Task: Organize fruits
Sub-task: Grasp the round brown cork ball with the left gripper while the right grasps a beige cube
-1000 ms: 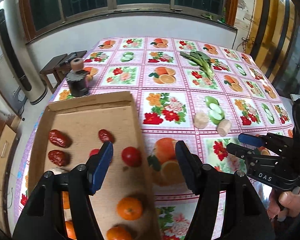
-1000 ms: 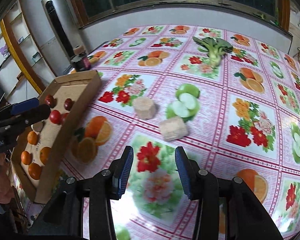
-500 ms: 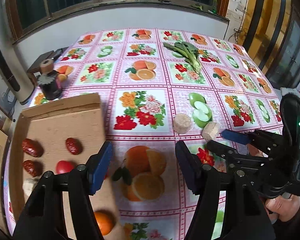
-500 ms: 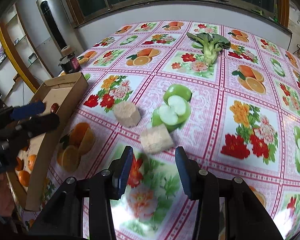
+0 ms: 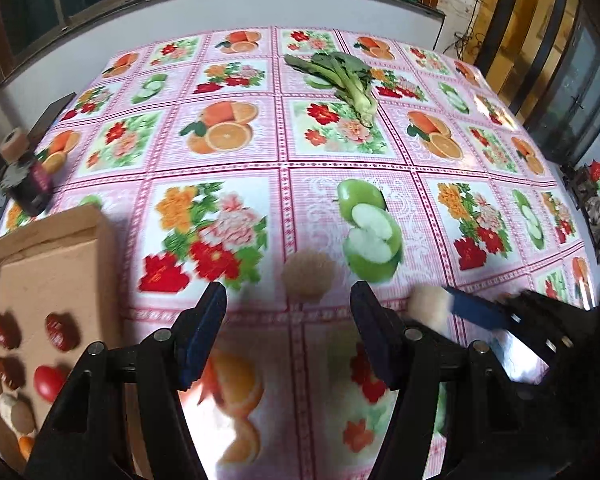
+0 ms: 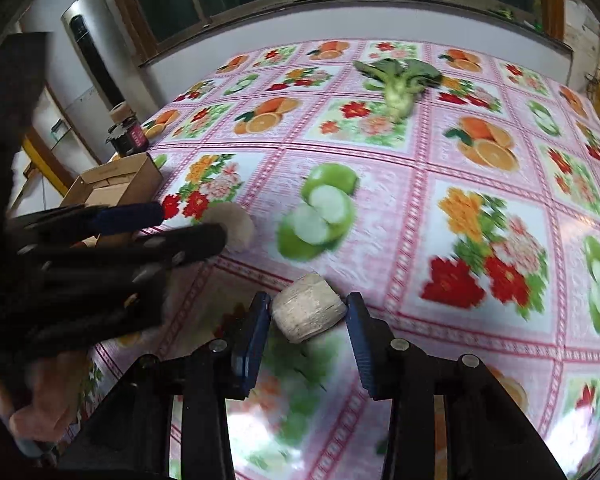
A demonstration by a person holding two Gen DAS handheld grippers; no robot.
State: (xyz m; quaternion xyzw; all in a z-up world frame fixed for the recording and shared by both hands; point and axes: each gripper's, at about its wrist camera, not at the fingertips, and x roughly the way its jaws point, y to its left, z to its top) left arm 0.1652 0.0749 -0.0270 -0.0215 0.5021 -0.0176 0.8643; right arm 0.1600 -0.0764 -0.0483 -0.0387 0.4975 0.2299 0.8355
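Your right gripper (image 6: 307,320) jaws just closing around near beige chunk (image 6: 307,307), pads not yet pressing. Left gripper (image 5: 288,320), wide, empty, swung from cardboard box (image 5: 48,256) toward far chunk (image 5: 308,276).

Pale chunk (image 6: 307,312) between closing right hand-held gripper (image 6: 308,334) pads

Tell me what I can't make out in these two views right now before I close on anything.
- Right gripper: whether its pads touch the pale cut chunk between them; the right wrist view is too blurred.
- Second pale chunk: blurred in the left wrist view, half hidden behind the left gripper in the right.
- Cardboard box: cut off by the left wrist frame edge, so its fruit count is unknown.
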